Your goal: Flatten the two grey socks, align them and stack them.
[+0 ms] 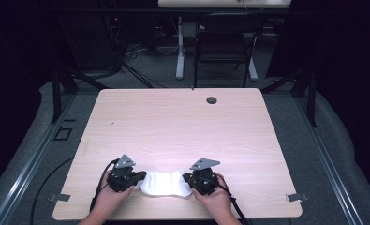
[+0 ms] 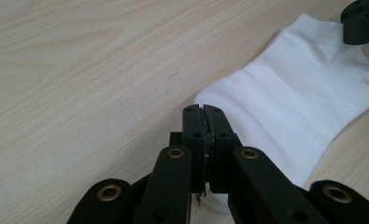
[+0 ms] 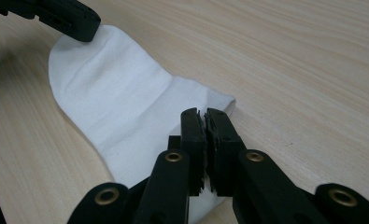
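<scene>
A white ankle sock [image 1: 165, 183] lies flat near the table's front edge, stretched between my two grippers. My left gripper [image 1: 142, 177] is at its left end. In the left gripper view the jaws [image 2: 203, 112] are pressed together on the sock [image 2: 285, 107], and a sliver of white shows between them. My right gripper [image 1: 186, 178] is at the sock's right end. In the right gripper view its jaws [image 3: 205, 114] are closed on the cuff edge of the sock [image 3: 121, 102]. Each gripper view shows the other gripper at the sock's far end.
The light wooden table [image 1: 182, 122] has a round cable hole [image 1: 211, 100] near its far edge. Metal clips [image 1: 60, 197] [image 1: 297, 197] sit at its front corners. A dark chair [image 1: 225, 42] and table legs stand beyond it. Cables trail off the front edge.
</scene>
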Demonstrator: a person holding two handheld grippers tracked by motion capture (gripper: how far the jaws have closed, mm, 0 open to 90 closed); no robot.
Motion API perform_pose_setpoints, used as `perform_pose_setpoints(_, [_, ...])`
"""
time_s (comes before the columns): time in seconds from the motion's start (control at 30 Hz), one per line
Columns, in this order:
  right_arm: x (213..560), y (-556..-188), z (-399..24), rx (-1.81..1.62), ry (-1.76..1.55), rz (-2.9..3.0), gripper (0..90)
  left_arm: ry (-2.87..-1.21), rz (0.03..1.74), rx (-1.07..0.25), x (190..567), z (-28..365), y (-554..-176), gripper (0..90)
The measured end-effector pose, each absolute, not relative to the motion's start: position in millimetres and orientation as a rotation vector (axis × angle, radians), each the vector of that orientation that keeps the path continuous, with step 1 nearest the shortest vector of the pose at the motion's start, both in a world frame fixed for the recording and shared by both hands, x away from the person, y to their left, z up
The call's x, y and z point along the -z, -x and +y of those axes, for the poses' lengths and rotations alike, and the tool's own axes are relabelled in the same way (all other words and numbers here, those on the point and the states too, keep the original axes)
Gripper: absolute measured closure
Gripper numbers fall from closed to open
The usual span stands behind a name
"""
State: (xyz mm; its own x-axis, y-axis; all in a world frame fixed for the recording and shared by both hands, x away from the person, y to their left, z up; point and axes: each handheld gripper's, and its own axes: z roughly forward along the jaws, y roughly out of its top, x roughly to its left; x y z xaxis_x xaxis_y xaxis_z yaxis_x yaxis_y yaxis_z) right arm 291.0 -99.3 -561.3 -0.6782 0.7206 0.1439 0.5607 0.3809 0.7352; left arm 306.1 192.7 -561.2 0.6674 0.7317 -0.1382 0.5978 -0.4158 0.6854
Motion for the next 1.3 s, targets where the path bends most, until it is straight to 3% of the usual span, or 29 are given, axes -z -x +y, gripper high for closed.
perform_pose_setpoints(0.33, [554,-281,-103,-1.177,-1.089,2.350,68.9,-2.035,0.980,-0.228,547,195,-295,64.5])
perform_pose_setpoints(0.47, [546,-272,-93,-1.252,-1.000,2.331,66.1,-2.021,0.960,-0.221,546,192,-288,60.7])
perform_pose_setpoints(0.63, [561,-278,-82,-1.177,-0.964,2.434,65.8,-2.112,0.939,-0.233,560,184,-288,59.0])
perform_pose_setpoints(1.3, [578,-284,-92,-1.177,-1.061,2.463,62.1,-2.157,0.957,-0.193,575,186,-289,57.9])
